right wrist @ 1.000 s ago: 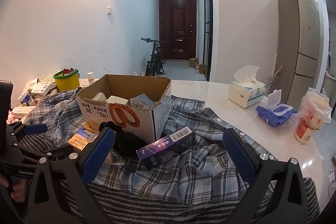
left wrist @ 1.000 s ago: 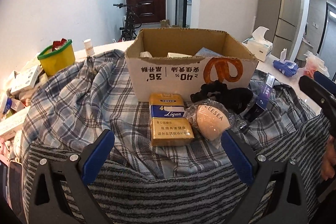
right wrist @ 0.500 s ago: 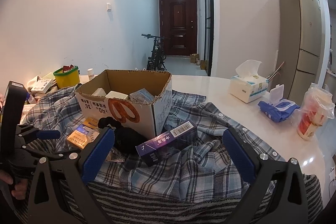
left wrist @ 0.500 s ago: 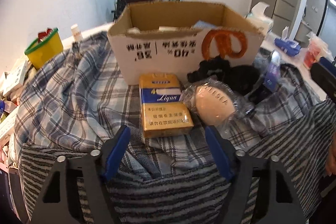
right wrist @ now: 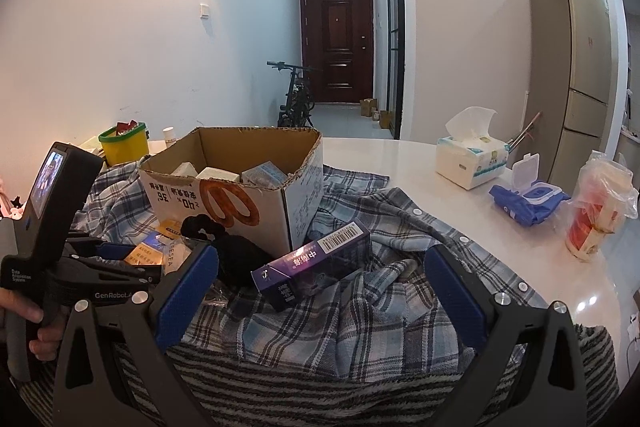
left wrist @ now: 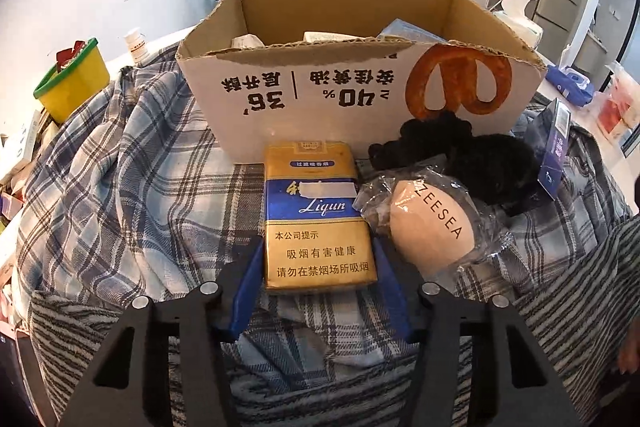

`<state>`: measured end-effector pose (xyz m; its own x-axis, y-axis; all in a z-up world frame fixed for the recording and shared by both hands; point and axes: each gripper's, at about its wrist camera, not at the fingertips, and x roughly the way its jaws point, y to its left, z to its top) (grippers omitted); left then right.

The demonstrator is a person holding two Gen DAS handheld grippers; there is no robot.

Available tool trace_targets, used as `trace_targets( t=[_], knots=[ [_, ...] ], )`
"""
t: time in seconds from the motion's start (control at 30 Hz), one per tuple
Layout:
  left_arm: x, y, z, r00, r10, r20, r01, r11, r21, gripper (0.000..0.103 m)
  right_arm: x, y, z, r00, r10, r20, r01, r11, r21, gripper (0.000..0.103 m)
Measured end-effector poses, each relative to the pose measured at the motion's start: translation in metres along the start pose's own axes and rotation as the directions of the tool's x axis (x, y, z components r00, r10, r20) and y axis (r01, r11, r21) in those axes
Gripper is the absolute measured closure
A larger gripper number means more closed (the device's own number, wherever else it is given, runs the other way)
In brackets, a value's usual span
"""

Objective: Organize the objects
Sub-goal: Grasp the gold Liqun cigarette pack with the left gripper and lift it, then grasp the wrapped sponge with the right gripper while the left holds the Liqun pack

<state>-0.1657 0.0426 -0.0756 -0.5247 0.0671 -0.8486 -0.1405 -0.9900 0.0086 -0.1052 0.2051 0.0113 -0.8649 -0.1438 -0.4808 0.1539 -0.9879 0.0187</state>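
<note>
My left gripper [left wrist: 318,267] has its blue fingers closed against both sides of a gold and blue cigarette pack [left wrist: 316,215], which lies on the plaid cloth [left wrist: 120,179] in front of an open cardboard box [left wrist: 360,83]. A bagged peach makeup sponge [left wrist: 432,231] and a black scrunchie [left wrist: 480,155] lie right of the pack. My right gripper [right wrist: 320,287] is open and empty, just short of a purple carton [right wrist: 316,263] beside the box [right wrist: 240,183]. The left gripper also shows in the right wrist view [right wrist: 120,259].
A yellow tub with a green rim [left wrist: 72,83] and a small white bottle [left wrist: 136,45] stand at the back left. On the white table [right wrist: 400,159] to the right are a tissue pack [right wrist: 472,159], a blue wipes pack [right wrist: 532,197] and a bagged red item [right wrist: 596,211].
My left gripper moved forward and down to the cigarette pack, and its fingers narrowed from wide open to pressing the pack's sides. My right gripper barely moved and stays open.
</note>
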Motion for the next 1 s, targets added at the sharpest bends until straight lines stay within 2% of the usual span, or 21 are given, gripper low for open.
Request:
trace_targets(
  t=[0.07,0.17,0.3,0.4,0.57,0.67,0.73,1.0],
  knots=[
    [-0.009,0.003,-0.002,0.999,-0.035,0.036,0.035,0.999,-0.012,0.047,0.002,-0.001,0.000,1.000,-0.001,-0.009,0.001,1.000,0.007,0.000],
    [-0.026,0.003,-0.008,0.994,-0.047,0.098,0.046,0.999,0.012,0.047,0.001,-0.003,0.000,1.000,0.001,-0.010,-0.001,1.000,0.012,0.000],
    [-0.053,0.006,-0.023,0.976,-0.045,0.212,0.044,0.999,0.013,0.047,-0.004,-0.004,0.001,1.000,-0.017,0.001,0.017,1.000,0.021,0.000],
    [-0.073,0.011,-0.035,0.950,-0.060,0.306,0.064,0.998,0.000,0.047,-0.006,-0.005,0.003,1.000,-0.001,0.001,0.001,0.999,0.048,0.000],
    [-0.097,0.022,-0.046,0.900,-0.047,0.433,0.073,0.996,-0.044,0.047,-0.010,0.005,0.005,1.000,0.019,0.005,-0.019,0.999,0.049,0.000],
    [-0.103,0.031,-0.050,0.879,-0.051,0.475,0.095,0.993,-0.068,0.047,-0.010,0.014,0.005,1.000,0.023,-0.002,-0.023,0.999,0.028,0.000],
    [-0.103,0.035,-0.053,0.871,-0.057,0.487,0.109,0.991,-0.078,0.047,-0.009,0.020,0.004,1.000,0.023,-0.007,-0.023,1.000,0.014,0.000],
    [-0.104,0.049,-0.060,0.854,-0.041,0.519,0.140,0.978,-0.153,0.047,0.001,0.040,-0.003,0.997,0.045,-0.057,-0.046,0.999,-0.007,0.000]
  ],
)
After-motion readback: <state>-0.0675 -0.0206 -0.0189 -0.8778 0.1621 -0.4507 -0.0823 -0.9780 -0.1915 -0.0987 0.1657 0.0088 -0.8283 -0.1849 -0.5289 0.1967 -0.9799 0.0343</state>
